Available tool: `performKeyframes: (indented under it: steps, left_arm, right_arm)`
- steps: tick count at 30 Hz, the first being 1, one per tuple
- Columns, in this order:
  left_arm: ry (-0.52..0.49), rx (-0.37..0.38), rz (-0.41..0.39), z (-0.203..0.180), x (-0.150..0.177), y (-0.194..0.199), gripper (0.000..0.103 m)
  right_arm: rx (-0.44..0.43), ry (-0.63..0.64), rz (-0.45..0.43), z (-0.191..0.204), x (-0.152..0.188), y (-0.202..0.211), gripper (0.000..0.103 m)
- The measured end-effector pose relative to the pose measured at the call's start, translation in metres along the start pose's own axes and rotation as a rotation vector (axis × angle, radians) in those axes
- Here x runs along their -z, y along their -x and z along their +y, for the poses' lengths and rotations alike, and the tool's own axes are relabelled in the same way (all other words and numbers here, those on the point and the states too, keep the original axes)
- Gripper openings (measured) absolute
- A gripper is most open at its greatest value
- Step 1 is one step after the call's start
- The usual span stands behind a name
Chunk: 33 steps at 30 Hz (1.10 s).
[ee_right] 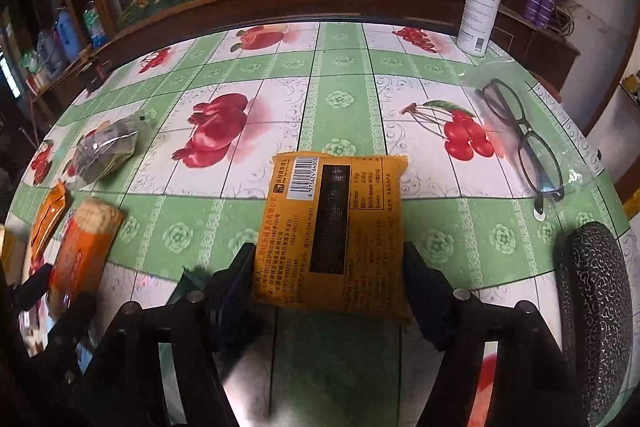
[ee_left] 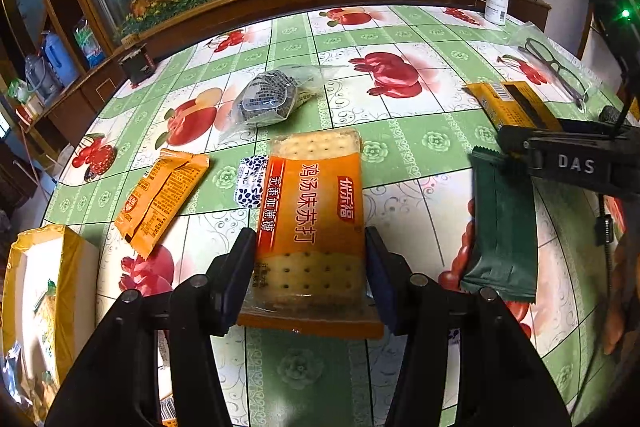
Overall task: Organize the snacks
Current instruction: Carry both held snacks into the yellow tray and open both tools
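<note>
In the left wrist view, the left gripper (ee_left: 310, 267) is clenching the orange plastic packet of soda crackers (ee_left: 314, 223) between its two black fingers. The packet's long axis is running straight away from the gripper, near end between the pads, far end toward the middle of the green fruit-patterned tablecloth (ee_left: 420, 139). A dark green snack wrapper (ee_left: 502, 227) is lying to the right, and a small orange sachet (ee_left: 162, 199) to the left, both apart from the held packet.

In the right wrist view, the right gripper (ee_right: 328, 275) is standing around the yellow barcode-printed snack pack (ee_right: 334, 227). Its left pad is touching the pack's edge; on the right side I cannot tell if the pad is pressing. The pack is pointing lengthwise forward, so the right hand is the nearer one to it.
</note>
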<state>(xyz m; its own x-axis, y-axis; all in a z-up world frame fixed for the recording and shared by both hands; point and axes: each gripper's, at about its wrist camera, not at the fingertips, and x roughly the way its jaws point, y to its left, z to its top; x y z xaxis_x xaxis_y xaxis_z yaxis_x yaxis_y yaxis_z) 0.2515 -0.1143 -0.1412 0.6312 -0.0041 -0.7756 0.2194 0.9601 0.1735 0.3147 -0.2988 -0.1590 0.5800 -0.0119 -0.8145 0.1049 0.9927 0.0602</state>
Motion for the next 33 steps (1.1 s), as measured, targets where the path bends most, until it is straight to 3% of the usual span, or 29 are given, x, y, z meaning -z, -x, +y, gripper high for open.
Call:
performKeyframes:
  steps: [8,12,20,26,33]
  left_arm:
    - [0.009,-0.022,-0.043,-0.003,0.015,0.026,0.051]
    - [0.038,-0.015,-0.092,0.002,0.023,0.055,0.051]
    - [0.117,-0.010,-0.188,0.029,0.042,0.118,0.051]
    - [0.179,-0.031,-0.241,0.058,0.061,0.157,0.051]
    - [0.246,-0.084,-0.255,0.097,0.089,0.176,0.051]
  right_arm:
    - [-0.135,-0.044,-0.057,-0.015,0.029,0.037,0.072]
    - [-0.235,-0.064,-0.107,-0.020,0.045,0.072,0.072]
    - [-0.322,-0.034,-0.190,-0.010,0.070,0.140,0.072]
    - [-0.397,0.033,-0.255,0.021,0.088,0.183,0.072]
    - [-0.505,0.099,-0.261,0.060,0.104,0.204,0.072]
